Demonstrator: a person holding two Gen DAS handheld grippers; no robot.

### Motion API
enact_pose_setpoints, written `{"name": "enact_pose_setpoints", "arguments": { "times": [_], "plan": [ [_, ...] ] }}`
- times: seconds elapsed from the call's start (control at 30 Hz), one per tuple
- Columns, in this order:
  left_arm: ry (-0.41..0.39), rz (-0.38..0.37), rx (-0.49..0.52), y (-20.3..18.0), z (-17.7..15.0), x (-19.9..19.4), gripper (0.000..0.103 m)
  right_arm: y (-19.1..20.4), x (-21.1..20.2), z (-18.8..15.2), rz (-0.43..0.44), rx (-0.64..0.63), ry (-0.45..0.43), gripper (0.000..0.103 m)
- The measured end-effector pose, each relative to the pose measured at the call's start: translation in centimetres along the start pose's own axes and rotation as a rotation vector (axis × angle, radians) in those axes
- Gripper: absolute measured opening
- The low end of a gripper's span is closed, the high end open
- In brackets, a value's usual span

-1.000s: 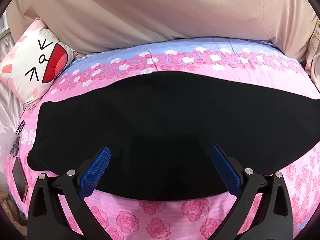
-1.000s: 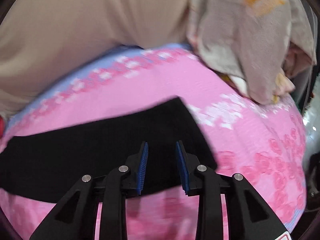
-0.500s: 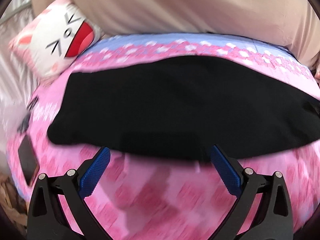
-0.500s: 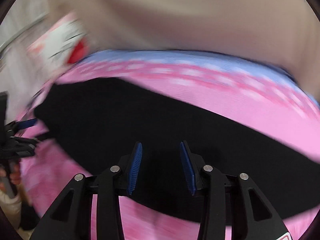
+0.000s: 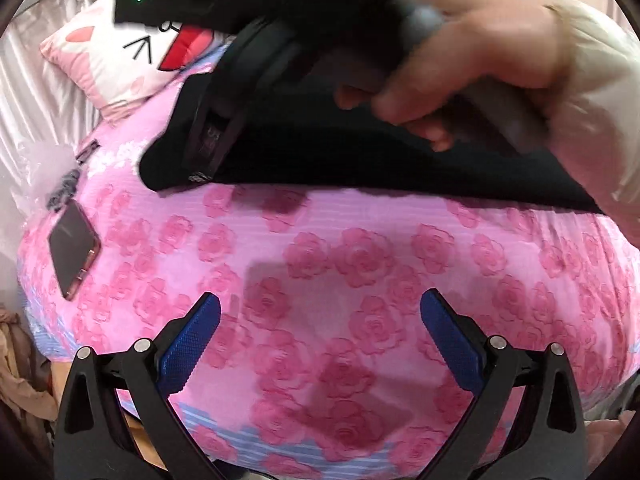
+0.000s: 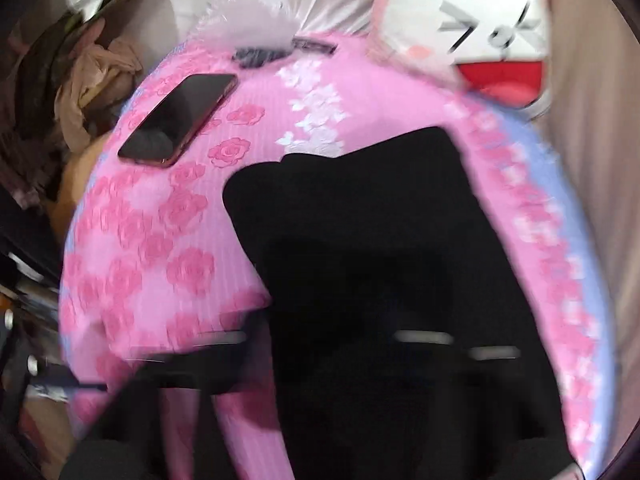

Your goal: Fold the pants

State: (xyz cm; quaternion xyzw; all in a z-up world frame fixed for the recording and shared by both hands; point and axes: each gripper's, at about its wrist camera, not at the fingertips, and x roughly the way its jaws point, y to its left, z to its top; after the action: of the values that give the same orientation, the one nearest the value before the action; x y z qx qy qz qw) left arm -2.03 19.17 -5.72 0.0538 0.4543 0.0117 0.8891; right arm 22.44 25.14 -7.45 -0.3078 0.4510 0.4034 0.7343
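Note:
The black pants [image 5: 320,152] lie flat on the pink rose-print bed cover [image 5: 340,272]. My left gripper [image 5: 320,336] is open and empty, held over bare cover short of the pants' near edge. In the left wrist view the right gripper's body [image 5: 240,80] and the hand holding it reach across the pants toward their left end. In the right wrist view the pants [image 6: 380,240] fill the middle; the gripper's fingers are dark and blurred against the black cloth, so their state is not readable.
A phone [image 5: 74,248] lies on the cover at the left, also in the right wrist view [image 6: 180,118]. A cat-face pillow [image 5: 132,52] sits at the far left corner. Crumpled clothes [image 6: 88,80] lie beside the bed.
My left gripper has pulled back off the pants onto bare cover. The right gripper has swung from the pants' right end across to the left end, with strong blur.

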Motion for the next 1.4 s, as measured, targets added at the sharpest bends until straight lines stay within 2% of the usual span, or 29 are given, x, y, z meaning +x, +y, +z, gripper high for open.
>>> {"name": "enact_pose_setpoints", "arguments": {
  "times": [0.03, 0.13, 0.2, 0.23, 0.27, 0.3, 0.33, 0.37, 0.4, 0.47, 0.5, 0.53, 0.57, 0.6, 0.63, 0.7, 0.73, 0.77, 0.83, 0.87, 0.9, 0.97, 1.0, 1.03, 1.1, 1.17, 1.3, 1.33, 1.4],
  "plan": [
    [-0.01, 0.009, 0.0, 0.2, 0.2, -0.1, 0.098, -0.7, -0.3, 0.7, -0.002, 0.048, -0.018, 0.005],
    [-0.039, 0.012, -0.003, 0.9, 0.8, -0.4, 0.098, -4.0, -5.9, 1.6, -0.055, 0.232, -0.26, 0.005],
    [-0.048, 0.003, -0.004, 1.0, 1.2, -0.4, 0.098, -5.6, -8.4, 0.8, -0.097, 0.33, -0.379, 0.011],
    [-0.049, -0.003, -0.003, 0.9, 1.4, -0.3, 0.098, -5.5, -8.0, 0.7, -0.101, 0.325, -0.37, 0.016],
    [-0.049, -0.011, -0.001, 0.8, 1.7, -0.1, 0.098, -5.1, -6.4, 1.0, -0.076, 0.299, -0.312, 0.029],
    [-0.048, -0.016, 0.004, 0.6, 1.9, 0.0, 0.098, -3.8, -3.0, 1.6, 0.003, 0.243, -0.182, 0.037],
    [-0.05, -0.017, 0.012, 0.4, 2.1, 0.1, 0.098, -2.6, -0.6, 1.5, 0.081, 0.197, -0.089, 0.038],
    [-0.054, -0.017, 0.018, 0.4, 2.1, 0.0, 0.098, -1.3, 1.0, 1.0, 0.123, 0.15, -0.041, 0.038],
    [-0.062, -0.013, 0.021, 0.4, 2.2, -0.1, 0.098, -0.8, 0.8, 0.6, 0.134, 0.135, -0.055, 0.038],
    [-0.06, 0.0, 0.012, 0.7, 2.1, -0.1, 0.098, -1.4, -1.6, -0.1, 0.2, 0.166, -0.151, 0.038],
    [-0.053, 0.004, 0.005, 0.9, 2.0, -0.1, 0.098, -2.8, -3.8, -0.8, 0.263, 0.22, -0.223, 0.04],
    [-0.046, 0.007, -0.003, 1.0, 1.9, 0.1, 0.098, -4.2, -5.5, -1.7, 0.292, 0.272, -0.279, 0.046],
    [-0.039, 0.009, -0.008, 1.1, 1.9, 0.3, 0.098, -6.1, -7.8, -3.2, 0.296, 0.34, -0.347, 0.048],
    [-0.03, 0.014, -0.01, 1.2, 1.9, 0.6, 0.098, -7.2, -8.9, -4.3, 0.273, 0.373, -0.378, 0.048],
    [-0.024, 0.02, -0.011, 1.1, 2.1, 0.8, 0.098, -8.2, -9.9, -5.5, 0.211, 0.4, -0.388, 0.048],
    [-0.026, 0.015, -0.004, 0.7, 2.6, 1.0, 0.098, -9.8, -11.1, -8.5, 0.021, 0.442, -0.352, 0.048],
    [-0.037, 0.01, 0.003, 0.3, 2.9, 0.9, 0.098, -10.4, -11.4, -10.1, -0.034, 0.463, -0.332, 0.048],
    [-0.047, 0.007, 0.011, -0.1, 3.1, 0.8, 0.098, -10.9, -11.1, -12.5, -0.072, 0.504, -0.297, 0.048],
    [-0.07, 0.003, 0.035, -1.3, 3.9, 0.6, 0.098, -11.4, -9.6, -15.8, -0.094, 0.568, -0.234, 0.048],
    [-0.074, 0.002, 0.044, -1.9, 4.4, 0.7, 0.098, -11.8, -8.2, -17.4, -0.132, 0.592, -0.178, 0.048],
    [-0.081, -0.005, 0.056, -2.9, 5.1, 0.7, 0.098, -11.9, -6.6, -19.5, -0.198, 0.614, -0.085, 0.046],
    [-0.092, -0.008, 0.071, -4.1, 6.0, 0.7, 0.098, -11.6, -7.8, -21.8, -0.206, 0.657, -0.151, 0.043],
    [-0.104, -0.014, 0.085, -5.0, 6.5, 0.6, 0.098, -11.5, -9.9, -23.6, -0.202, 0.708, -0.208, 0.044],
    [-0.111, -0.014, 0.095, -5.7, 6.9, 0.6, 0.098, -11.4, -11.5, -25.1, -0.231, 0.738, -0.239, 0.046],
    [-0.121, -0.017, 0.108, -7.3, 7.7, 0.5, 0.098, -11.1, -15.1, -28.9, -0.343, 0.795, -0.28, 0.047],
    [-0.119, -0.034, 0.12, -9.0, 8.5, 0.8, 0.098, -11.5, -17.1, -32.9, -0.434, 0.851, -0.257, 0.047],
    [-0.098, -0.065, 0.155, -12.5, 9.4, 1.6, 0.098, -12.5, -19.6, -42.5, -0.587, 1.002, -0.096, 0.047],
    [-0.097, -0.063, 0.169, -13.6, 9.5, 1.7, 0.098, -12.2, -21.0, -45.1, -0.598, 1.052, -0.106, 0.047],
    [-0.101, -0.055, 0.197, -15.7, 9.8, 1.9, 0.098, -10.9, -24.3, -48.4, -0.636, 1.122, -0.183, 0.048]
  ]
}}
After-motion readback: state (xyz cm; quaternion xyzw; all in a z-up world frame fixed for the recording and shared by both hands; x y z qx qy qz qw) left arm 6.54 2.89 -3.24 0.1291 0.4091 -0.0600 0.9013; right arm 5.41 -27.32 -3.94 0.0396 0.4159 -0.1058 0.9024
